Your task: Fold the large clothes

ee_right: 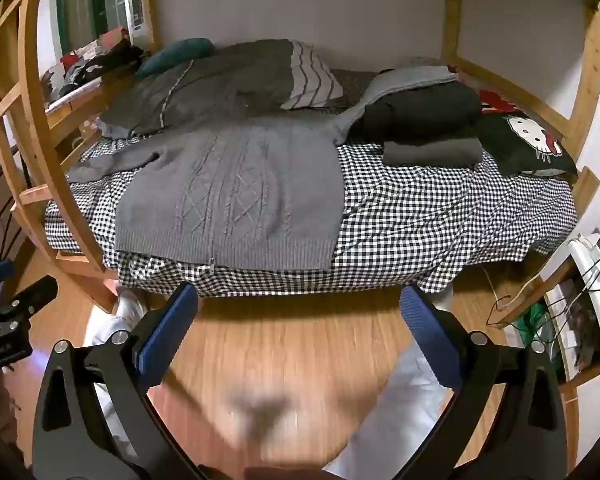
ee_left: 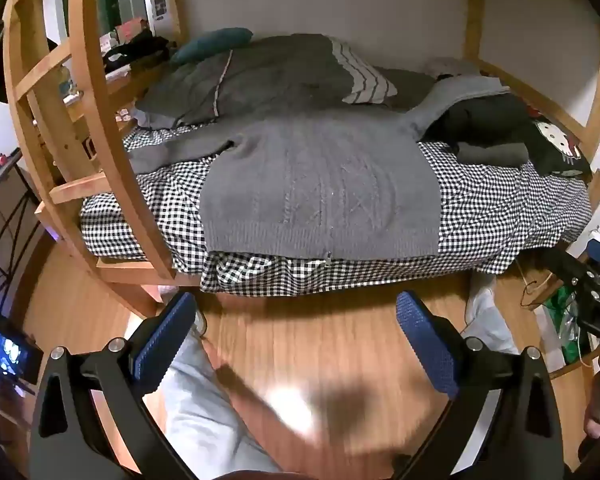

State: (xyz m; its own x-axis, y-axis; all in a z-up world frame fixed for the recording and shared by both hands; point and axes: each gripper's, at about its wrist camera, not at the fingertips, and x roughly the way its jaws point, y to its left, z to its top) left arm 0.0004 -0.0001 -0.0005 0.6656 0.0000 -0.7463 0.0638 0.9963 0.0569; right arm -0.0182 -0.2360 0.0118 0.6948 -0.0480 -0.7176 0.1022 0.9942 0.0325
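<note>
Grey cable-knit cardigan (ee_left: 320, 188), one item, lay spread flat on the checked bedsheet (ee_left: 500, 208) of a wooden bunk bed (ee_left: 88, 92), its ribbed hem along the near edge of the mattress and its collar toward the far wall. Long axis ran near to far; one sleeve stretched to the left, the other angled away to the far right over a stack of dark folded clothes (ee_right: 420, 120). Further entries on the bed: grey quilt (ee_left: 240, 80), striped pillow (ee_left: 364, 76), teal cushion (ee_left: 212, 44), black cartoon-cat pillow (ee_right: 528, 140). Left gripper (ee_left: 296, 340) stood with its jaws spread to their widest, nothing between the blue pads (ee_left: 428, 344), held over the wooden floor (ee_left: 320, 336) short of the bed. Right gripper (ee_right: 300, 332) was likewise fully spread and empty, also over bare floor. Both pointed downward and forward, with the garment lying ahead of and beyond the jaws, apart from them. In the left view the hem sat roughly centred ahead; in the right view it sat left of centre, so the left hand judged somewhat better placed for the left sleeve and hem corner, the right for the right-hand edge. No fold yet begun, by appearance.
</note>
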